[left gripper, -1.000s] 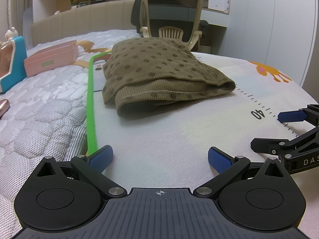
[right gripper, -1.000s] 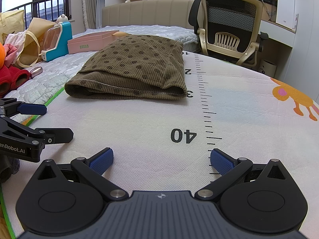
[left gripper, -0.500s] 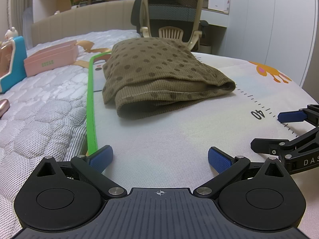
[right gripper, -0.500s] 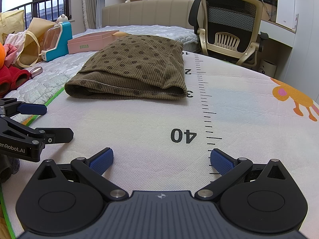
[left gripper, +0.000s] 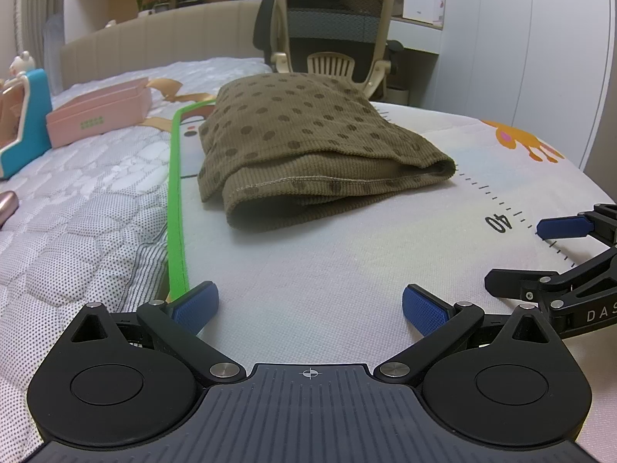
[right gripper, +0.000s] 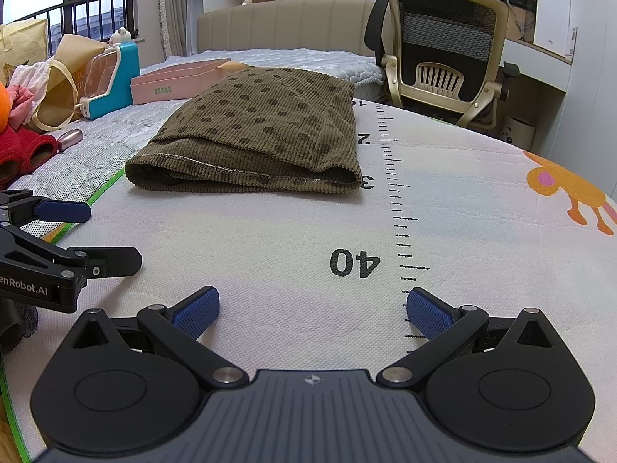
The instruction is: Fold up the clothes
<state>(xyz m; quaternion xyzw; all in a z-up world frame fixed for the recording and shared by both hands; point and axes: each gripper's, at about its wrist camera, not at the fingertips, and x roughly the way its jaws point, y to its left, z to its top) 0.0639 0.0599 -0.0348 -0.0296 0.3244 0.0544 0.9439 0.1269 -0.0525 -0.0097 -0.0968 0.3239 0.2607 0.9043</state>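
While low over mat [left gripper: 308, 262], both tongs agape

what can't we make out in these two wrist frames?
- Garment type: folded, inner layers hidden, both views.
- Right hand-held gripper in left wrist view: body cut off by right edge.
- Left hand-held gripper in right wrist view: cut off by left edge.
- Pink box label: too small.
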